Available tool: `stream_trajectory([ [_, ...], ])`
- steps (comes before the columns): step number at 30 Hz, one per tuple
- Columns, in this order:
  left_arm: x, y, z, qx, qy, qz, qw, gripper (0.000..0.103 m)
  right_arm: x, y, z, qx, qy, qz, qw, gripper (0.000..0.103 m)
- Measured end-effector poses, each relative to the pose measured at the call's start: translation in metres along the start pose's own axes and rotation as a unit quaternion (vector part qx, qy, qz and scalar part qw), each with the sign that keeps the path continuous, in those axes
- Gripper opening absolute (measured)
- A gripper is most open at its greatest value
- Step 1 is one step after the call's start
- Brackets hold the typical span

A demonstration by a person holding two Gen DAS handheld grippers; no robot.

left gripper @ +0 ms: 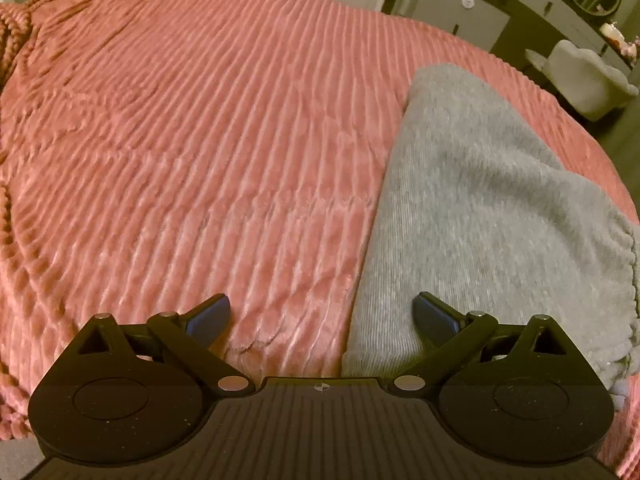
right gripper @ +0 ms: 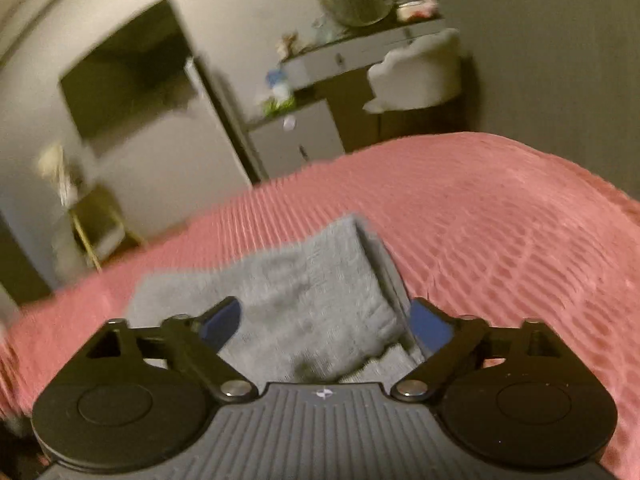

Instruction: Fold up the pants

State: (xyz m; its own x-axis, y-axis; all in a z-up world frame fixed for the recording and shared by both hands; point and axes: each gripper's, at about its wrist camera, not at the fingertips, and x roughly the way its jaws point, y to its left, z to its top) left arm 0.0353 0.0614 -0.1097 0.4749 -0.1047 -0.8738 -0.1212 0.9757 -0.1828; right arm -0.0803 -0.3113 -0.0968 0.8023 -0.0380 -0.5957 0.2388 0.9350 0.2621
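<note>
Grey knit pants [left gripper: 472, 208] lie folded on a pink ribbed bedspread [left gripper: 192, 152], at the right of the left wrist view, with a gathered waistband at the far right edge. My left gripper [left gripper: 322, 316] hovers open over the pants' left edge, nothing between its fingers. In the right wrist view the pants [right gripper: 304, 292] show as a folded grey stack with a layered edge on the right. My right gripper [right gripper: 324, 320] stands wide open just above that stack, its pads apart from the cloth.
The pink bedspread [right gripper: 500, 220] spreads wide to the left and beyond the pants. Off the bed stand a grey vanity desk [right gripper: 352, 52] with a round mirror, a pale chair [right gripper: 420, 68], a low cabinet and a small side table [right gripper: 96, 224].
</note>
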Motion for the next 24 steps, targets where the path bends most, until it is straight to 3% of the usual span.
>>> stream_trajectory([
  [2, 0.0, 0.004, 0.0, -0.006, 0.003, -0.008, 0.9999, 0.101, 0.02, 0.002, -0.007, -0.026, 0.054, -0.075, 0.995, 0.098],
  [3, 0.0, 0.006, 0.0, -0.01, 0.005, -0.011, 0.9999, 0.101, 0.023, -0.004, -0.008, -0.013, 0.065, -0.076, 0.995, 0.099],
  [6, 0.001, 0.009, 0.001, -0.018, 0.009, -0.014, 0.9997, 0.101, 0.008, -0.016, 0.0, 0.059, 0.034, -0.037, 0.997, 0.099],
  [9, -0.004, 0.004, 0.01, -0.001, -0.002, -0.018, 0.9998, 0.101, -0.003, -0.012, 0.006, 0.035, -0.013, -0.044, 0.998, 0.101],
  [12, -0.013, -0.011, 0.031, 0.035, -0.04, -0.02, 0.9984, 0.101, 0.015, -0.011, -0.002, 0.019, 0.03, -0.053, 0.998, 0.101],
  [15, -0.017, -0.031, 0.057, 0.062, -0.067, -0.024, 0.9955, 0.101, 0.039, -0.015, -0.011, 0.041, 0.074, -0.047, 0.995, 0.101],
  [19, -0.001, -0.067, 0.08, 0.111, -0.073, 0.002, 0.9911, 0.101, 0.047, -0.018, -0.012, 0.052, 0.078, -0.035, 0.995, 0.101],
  [24, 0.015, -0.119, 0.083, 0.206, -0.063, -0.028, 0.9762, 0.101, 0.054, -0.027, -0.016, 0.06, 0.075, -0.023, 0.995, 0.101],
])
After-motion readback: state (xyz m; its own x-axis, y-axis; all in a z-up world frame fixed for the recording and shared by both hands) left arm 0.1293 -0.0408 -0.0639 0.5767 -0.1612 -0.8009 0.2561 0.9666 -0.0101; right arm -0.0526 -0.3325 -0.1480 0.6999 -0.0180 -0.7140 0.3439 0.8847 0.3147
